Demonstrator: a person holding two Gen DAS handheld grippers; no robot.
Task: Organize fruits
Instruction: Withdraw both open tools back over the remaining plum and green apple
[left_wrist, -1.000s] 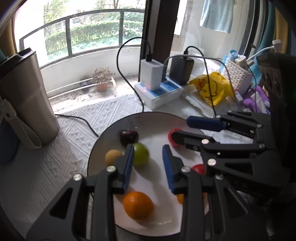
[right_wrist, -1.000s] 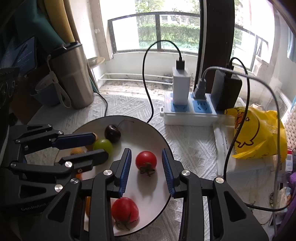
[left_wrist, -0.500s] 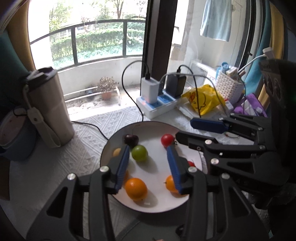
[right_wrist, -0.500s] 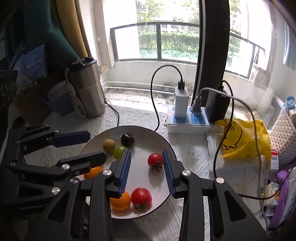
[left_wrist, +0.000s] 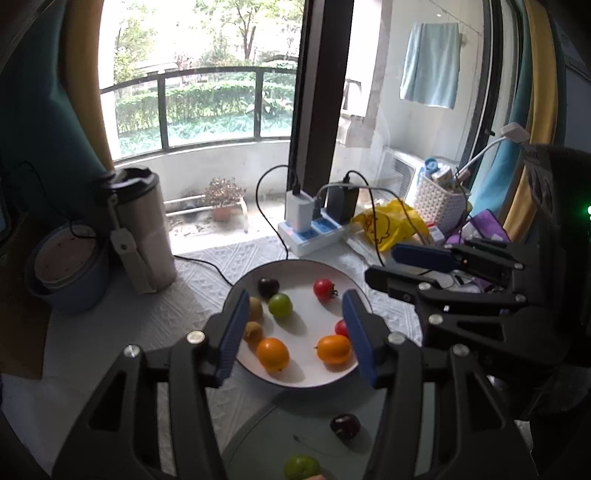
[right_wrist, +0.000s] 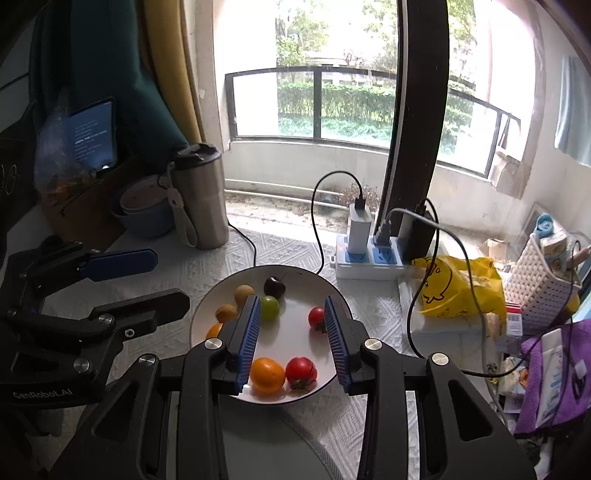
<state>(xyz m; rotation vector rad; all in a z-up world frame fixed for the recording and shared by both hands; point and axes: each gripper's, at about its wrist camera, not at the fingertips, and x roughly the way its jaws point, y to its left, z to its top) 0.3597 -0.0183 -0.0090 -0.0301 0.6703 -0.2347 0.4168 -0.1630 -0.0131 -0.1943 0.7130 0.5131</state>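
A white plate (left_wrist: 306, 321) (right_wrist: 291, 334) on a white textured cloth holds several small fruits: a dark cherry (left_wrist: 268, 287), a green fruit (left_wrist: 279, 305), red tomatoes (right_wrist: 301, 371), oranges (left_wrist: 272, 353) and yellow-brown ones (right_wrist: 243, 294). Closer to me lies a grey plate (left_wrist: 266, 428) with another cherry (left_wrist: 344, 425) and another green fruit (left_wrist: 302, 467). My left gripper (left_wrist: 295, 295) hangs above the white plate, its jaws opening with nothing between them. My right gripper (right_wrist: 291, 301) hovers over the same plate, slightly open and empty. Each gripper shows in the other's view: the right gripper (left_wrist: 391, 267), the left gripper (right_wrist: 171, 278).
A steel tumbler (left_wrist: 138, 229) and a blue bowl (left_wrist: 66, 273) stand at the back left. Behind the plate a power strip (right_wrist: 369, 258) with chargers trails cables. A yellow bag (right_wrist: 458, 291) and a white basket (right_wrist: 535, 291) crowd the right side.
Both grippers have risen and drawn back from the white plate, which now looks smaller. The left jaws have spread wider. The grey plate with a cherry and a green fruit has come into view.
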